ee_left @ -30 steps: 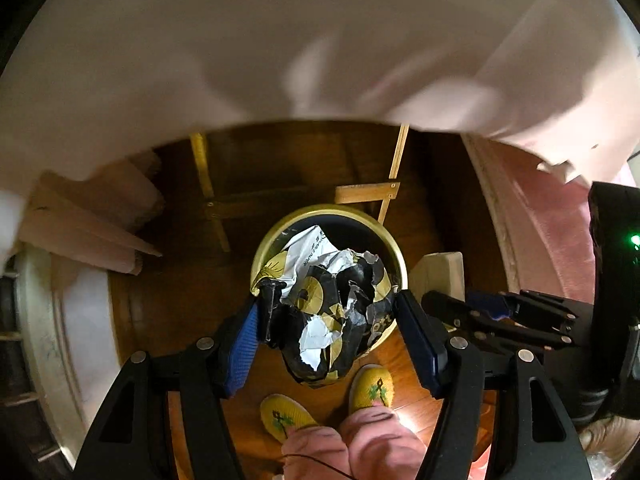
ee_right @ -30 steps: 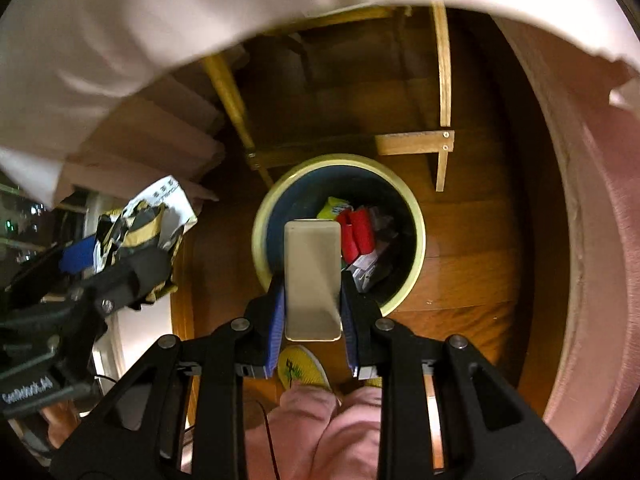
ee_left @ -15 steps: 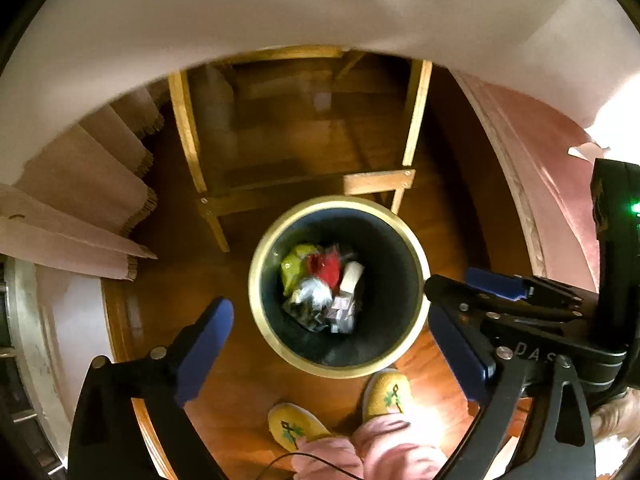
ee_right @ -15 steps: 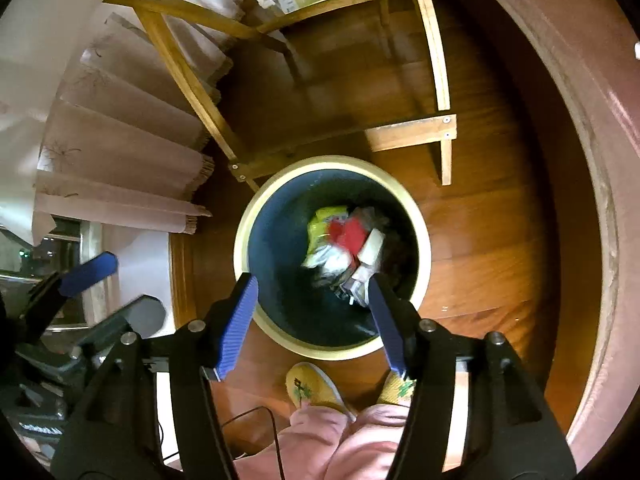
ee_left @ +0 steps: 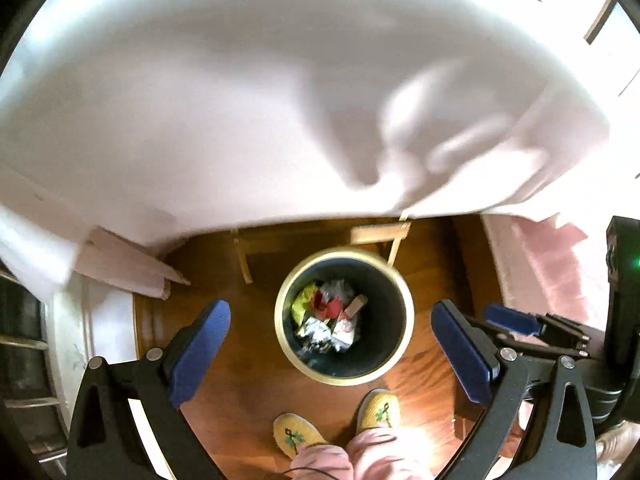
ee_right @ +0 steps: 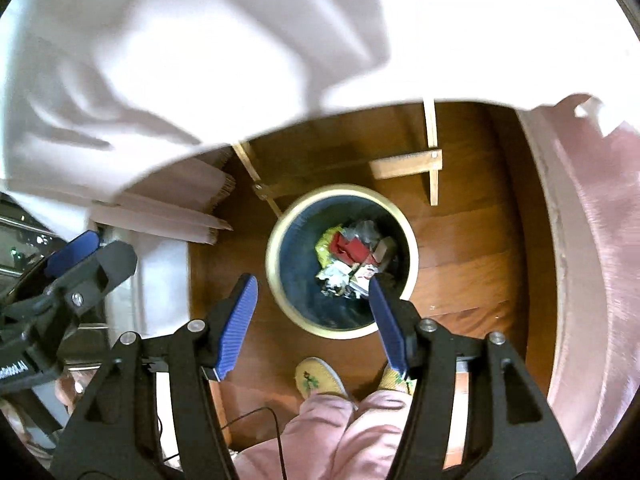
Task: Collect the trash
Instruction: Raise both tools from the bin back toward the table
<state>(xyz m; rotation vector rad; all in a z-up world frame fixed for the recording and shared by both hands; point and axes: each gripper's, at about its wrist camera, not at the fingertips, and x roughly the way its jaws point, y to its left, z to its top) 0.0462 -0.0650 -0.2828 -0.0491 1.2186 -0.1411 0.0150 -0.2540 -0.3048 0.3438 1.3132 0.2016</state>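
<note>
Both empty: left tongs gaped wide, right tongs spread too, w/ bin below between them. Trash lay heaped inside bin. Slippers near its rim; white cloth blocked upper view.

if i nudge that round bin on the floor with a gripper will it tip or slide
The bin looks wide and round and stands flat on smooth wood floor, so it would more likely slide than tip. It holds only a small pile of crumpled wrappers, so it is probably light and would move easily.
</note>
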